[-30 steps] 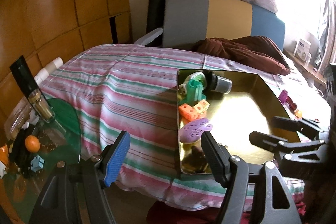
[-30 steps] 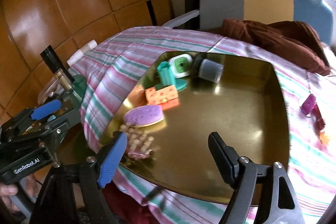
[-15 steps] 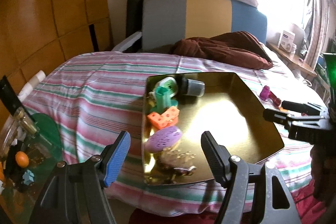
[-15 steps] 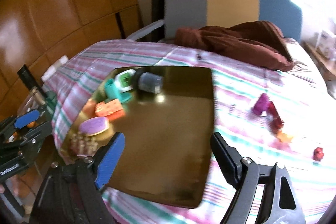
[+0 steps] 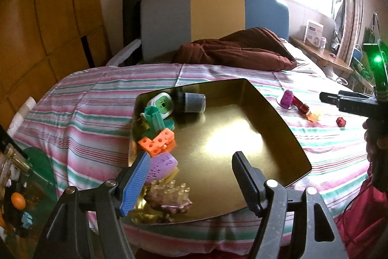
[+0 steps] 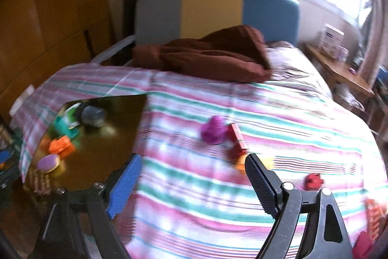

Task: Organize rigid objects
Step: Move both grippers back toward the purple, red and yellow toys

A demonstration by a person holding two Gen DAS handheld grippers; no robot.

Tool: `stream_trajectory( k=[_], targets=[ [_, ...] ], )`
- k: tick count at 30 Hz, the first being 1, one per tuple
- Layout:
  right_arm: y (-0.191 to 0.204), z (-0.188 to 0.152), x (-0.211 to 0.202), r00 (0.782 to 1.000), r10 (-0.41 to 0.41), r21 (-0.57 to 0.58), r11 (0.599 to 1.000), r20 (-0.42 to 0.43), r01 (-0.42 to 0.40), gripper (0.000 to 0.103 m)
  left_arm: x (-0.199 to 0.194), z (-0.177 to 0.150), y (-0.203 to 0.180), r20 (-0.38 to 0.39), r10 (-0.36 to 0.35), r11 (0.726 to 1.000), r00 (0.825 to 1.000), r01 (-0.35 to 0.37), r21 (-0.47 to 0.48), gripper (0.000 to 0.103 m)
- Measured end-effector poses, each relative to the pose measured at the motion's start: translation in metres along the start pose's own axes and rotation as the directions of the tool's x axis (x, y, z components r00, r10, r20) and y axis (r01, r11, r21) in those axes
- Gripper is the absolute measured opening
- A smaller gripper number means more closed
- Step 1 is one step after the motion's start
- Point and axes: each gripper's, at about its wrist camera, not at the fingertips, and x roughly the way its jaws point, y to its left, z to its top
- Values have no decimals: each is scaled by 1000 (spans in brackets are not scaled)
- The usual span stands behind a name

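Right gripper (image 6: 191, 180) tilted down over striped bedspread (image 6: 194, 210), jaws opening, nothing between them. Left gripper (image 5: 191, 174) spread wide, empty, angled down over shiny gold metal tray (image 5: 278, 128). Tray's left side crowded: orange studded plastic block (image 5: 157, 143), purple oval soap-shaped piece (image 5: 161, 165); right side bare. Magenta plastic toy (image 6: 214, 130), small red piece (image 6: 314, 181) loose on bedspread, near right gripper.

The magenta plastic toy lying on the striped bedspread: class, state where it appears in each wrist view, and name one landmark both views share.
Left wrist view: the magenta plastic toy lies right of centre, just beyond the gold metal tray.
Right wrist view: it lies at centre, right of the tray.
Shared landmark: the brown bedding heap before the headboard.
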Motion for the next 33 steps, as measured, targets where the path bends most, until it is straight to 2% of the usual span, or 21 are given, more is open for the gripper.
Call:
stream_trajectory(
  k=[4,9,14,19,24,28,33],
  targets=[
    [-38,2,7,997,-70,69,995,7,70,90,4,3,-9,-10,-16,1000,1000,16,17,71],
    [-85,-5,26,984,-176,148,974,-6,175,90,7,9,-21,-13,-47,998,999,48,44,71],
    [-124,-22,43,970,-225,269,933,-88,241,90,17,16,-40,-35,-59,994,998,62,89,71],
    [-141,-25,41,968,-227,351,902,-107,250,90,27,23,-62,-59,-90,988,994,96,123,71],
    [-154,-29,37,956,-261,409,864,-134,293,90,34,36,-92,-65,-136,974,989,146,174,71],
    [-166,-34,37,960,-237,466,839,-152,281,90,43,49,-118,-77,-169,961,983,181,209,71],
    [-171,-36,35,965,-213,500,826,-154,261,90,68,67,-149,-136,-208,946,969,235,224,71]
  ],
)
